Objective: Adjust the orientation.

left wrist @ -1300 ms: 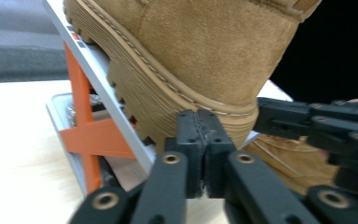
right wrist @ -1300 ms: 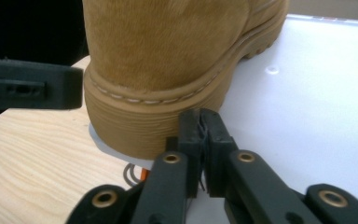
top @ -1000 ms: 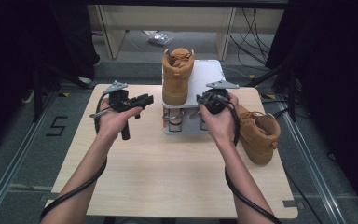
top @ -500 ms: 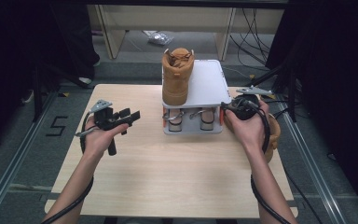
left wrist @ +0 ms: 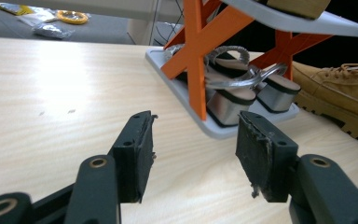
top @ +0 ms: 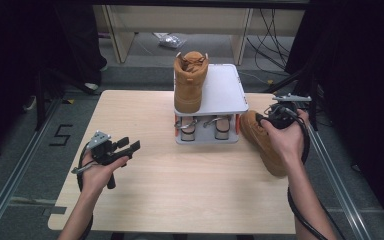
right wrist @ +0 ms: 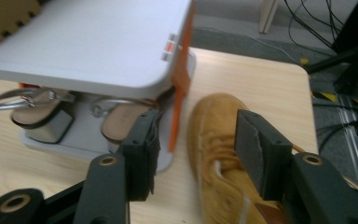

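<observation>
A light wooden bench (top: 180, 200) is seen carrying a two-tier shoe rack (top: 225, 92). One tan boot (top: 190, 80) stands upright on the upper tier; a second tan boot (top: 262, 142) lies on the bench just beside the rack's right side. The right hand-held gripper (right wrist: 196, 149) is held above it, jaws having just been opening, nothing clamped. The left hand-held gripper (left wrist: 193, 154) is held near the bench's left edge, jaws apart and empty.

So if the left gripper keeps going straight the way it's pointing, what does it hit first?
Probably the shoe rack. The open left gripper points across bare table at the rack's grey base and orange cross brace, with silver heeled sandals behind. Depth is hard to judge.
</observation>
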The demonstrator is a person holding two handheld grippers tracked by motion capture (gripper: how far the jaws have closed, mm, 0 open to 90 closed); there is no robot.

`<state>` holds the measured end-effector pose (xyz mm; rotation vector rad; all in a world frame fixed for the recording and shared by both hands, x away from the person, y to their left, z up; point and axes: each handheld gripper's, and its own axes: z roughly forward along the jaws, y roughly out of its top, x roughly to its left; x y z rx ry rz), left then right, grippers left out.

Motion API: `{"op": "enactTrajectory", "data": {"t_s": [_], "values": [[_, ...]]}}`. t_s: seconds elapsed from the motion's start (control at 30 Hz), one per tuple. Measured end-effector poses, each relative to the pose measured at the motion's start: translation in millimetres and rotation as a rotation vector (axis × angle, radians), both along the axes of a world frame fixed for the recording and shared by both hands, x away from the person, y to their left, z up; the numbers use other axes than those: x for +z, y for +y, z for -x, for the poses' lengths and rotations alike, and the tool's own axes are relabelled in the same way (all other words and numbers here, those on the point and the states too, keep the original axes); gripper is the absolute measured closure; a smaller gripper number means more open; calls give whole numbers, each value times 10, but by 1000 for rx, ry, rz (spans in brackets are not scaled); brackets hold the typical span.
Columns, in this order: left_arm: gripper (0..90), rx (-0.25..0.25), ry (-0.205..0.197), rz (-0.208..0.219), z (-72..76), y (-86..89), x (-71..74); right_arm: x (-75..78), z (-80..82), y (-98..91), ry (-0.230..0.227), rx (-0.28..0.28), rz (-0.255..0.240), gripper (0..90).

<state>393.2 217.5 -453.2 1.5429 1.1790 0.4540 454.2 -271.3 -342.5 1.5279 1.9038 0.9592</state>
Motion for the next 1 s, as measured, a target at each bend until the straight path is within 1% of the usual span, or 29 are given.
{"op": "enactTrajectory", "data": {"t_s": [0.03, 0.07, 0.1, 0.13, 0.17, 0.2, 0.23, 0.27, 0.3, 0.33, 0.37, 0.4, 0.43, 0.47, 0.5, 0.53, 0.57, 0.6, 0.63, 0.67, 0.7, 0.77, 0.8, 0.83, 0.87, 0.9, 0.93, 0.97, 1.0], "values": [[453, -1, 6, 6, 23, 15, -36, -1, 4, -45, 10, -6, 8, 506], [453, 3, 8, 5, 38, 23, -52, -13, 5, -93, 17, -18, 6, 504], [453, 7, 6, 10, 56, 34, -81, -13, -7, -152, 13, -1, 26, 502], [453, 5, 8, 10, 68, 45, -95, -13, 20, -189, 26, -34, 18, 502], [453, 11, 11, 12, 84, 55, -113, -9, 27, -224, 29, -43, 20, 502], [453, 11, 12, 11, 93, 58, -121, -8, 33, -301, 21, -35, 34, 502], [453, 6, 14, 7, 102, 62, -126, -14, 40, -331, 15, -48, 35, 503], [454, 7, 13, 12, 110, 63, -129, -12, 51, -391, 18, -46, 51, 504], [454, 11, 15, 15, 122, 67, -132, -8, 75, -411, 40, -84, 30, 504], [455, 12, 15, 14, 125, 67, -133, -11, 80, -511, 38, -88, 59, 505], [455, 11, 16, 12, 127, 67, -135, -10, 95, -518, 52, -129, 35, 507], [457, 8, 15, 10, 127, 67, -136, -18, 92, -611, 44, -103, 72, 509], [457, 10, 16, 9, 134, 66, -133, -27, 94, -636, 48, -125, 66, 512], [458, 10, 14, 12, 136, 63, -132, -44, 114, -677, 76, -150, 79, 518], [458, 8, 13, 12, 138, 62, -130, -65, 108, -748, 91, -123, 108, 521], [459, 6, 12, 12, 139, 59, -130, -88, 104, -773, 100, -124, 100, 524], [460, 5, 12, 14, 140, 56, -130, -142, 113, -838, 154, -136, 114, 535], [460, 4, 15, 13, 141, 55, -131, -142, 113, -838, 154, -136, 114, 535], [460, 4, 17, 12, 142, 52, -134, -166, 118, -830, 174, -159, 99, 541], [461, 4, 18, 14, 142, 51, -137, -209, 106, -874, 188, -150, 114, 555], [462, 3, 19, 15, 141, 50, -140, -230, 103, -886, 218, -159, 102, 574], [462, 3, 19, 16, 139, 50, -145, -282, 77, -928, 228, -133, 127, 614], [463, 2, 20, 19, 137, 51, -150, -298, 74, -898, 240, -154, 94, 643], [463, 2, 23, 17, 135, 53, -153, -310, 62, -926, 252, -129, 120, 679], [463, 4, 25, 16, 134, 54, -157, -320, 62, -894, 265, -158, 89, 709], [464, 4, 25, 17, 132, 54, -167, -308, 54, -899, 280, -154, 103, 735], [464, 4, 29, 18, 133, 52, -173, -322, 45, -919, 272, -140, 136, 746], [464, 2, 32, 17, 133, 52, -180, -303, 42, -910, 289, -149, 99, 755], [465, 3, 33, 15, 132, 52, -184, -294, 42, -906, 298, -154, 84, 764]]}}
